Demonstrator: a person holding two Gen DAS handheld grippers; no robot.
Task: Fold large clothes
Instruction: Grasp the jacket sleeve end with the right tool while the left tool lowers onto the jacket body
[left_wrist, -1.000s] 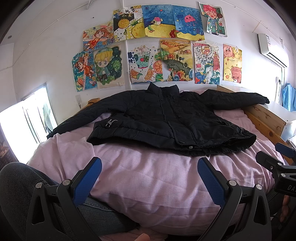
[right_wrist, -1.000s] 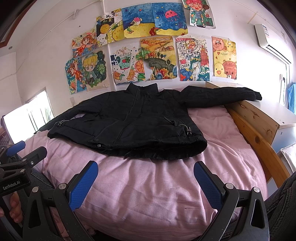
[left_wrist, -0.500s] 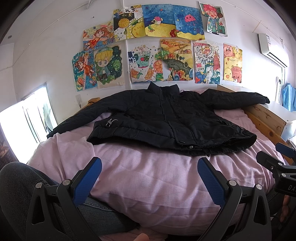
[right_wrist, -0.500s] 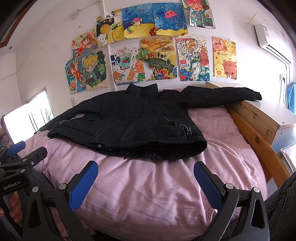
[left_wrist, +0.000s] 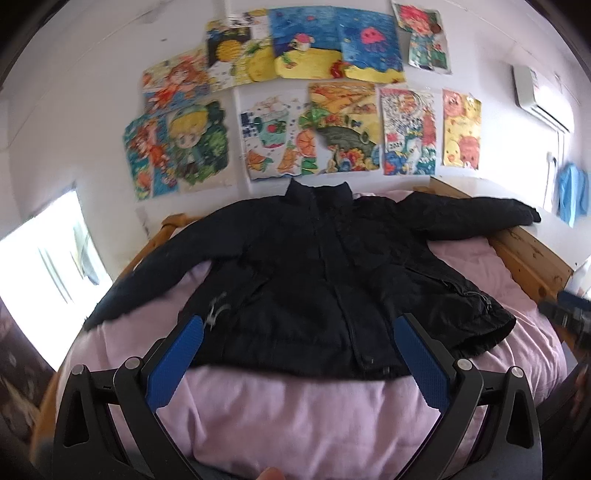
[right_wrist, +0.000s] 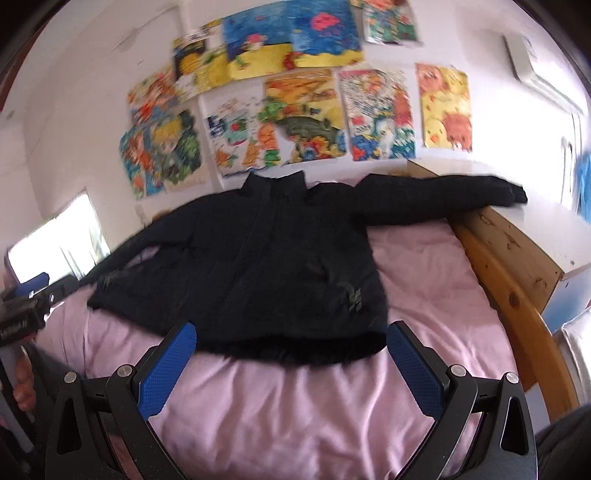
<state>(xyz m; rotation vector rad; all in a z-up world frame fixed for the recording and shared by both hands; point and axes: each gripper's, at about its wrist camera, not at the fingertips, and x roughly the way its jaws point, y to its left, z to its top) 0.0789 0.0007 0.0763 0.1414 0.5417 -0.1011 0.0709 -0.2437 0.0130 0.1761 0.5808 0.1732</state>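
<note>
A black quilted jacket (left_wrist: 325, 273) lies flat and front-up on the pink bed (left_wrist: 295, 413), collar toward the wall and both sleeves spread out. It also shows in the right wrist view (right_wrist: 266, 266). My left gripper (left_wrist: 299, 332) is open and empty, hovering above the jacket's hem. My right gripper (right_wrist: 291, 338) is open and empty, also just above the hem near the jacket's right side. The right sleeve cuff (right_wrist: 509, 192) rests over the wooden bed frame.
A wooden bed frame (right_wrist: 506, 280) runs along the right side. A white cabinet top (right_wrist: 554, 236) stands beyond it. Children's drawings (left_wrist: 314, 122) cover the wall behind the bed. A bright window (left_wrist: 44, 266) is at the left.
Both grippers have moved forward and up toward the jacket, so the hem now sits between their fingers. Both stay open. The jacket has not moved.
</note>
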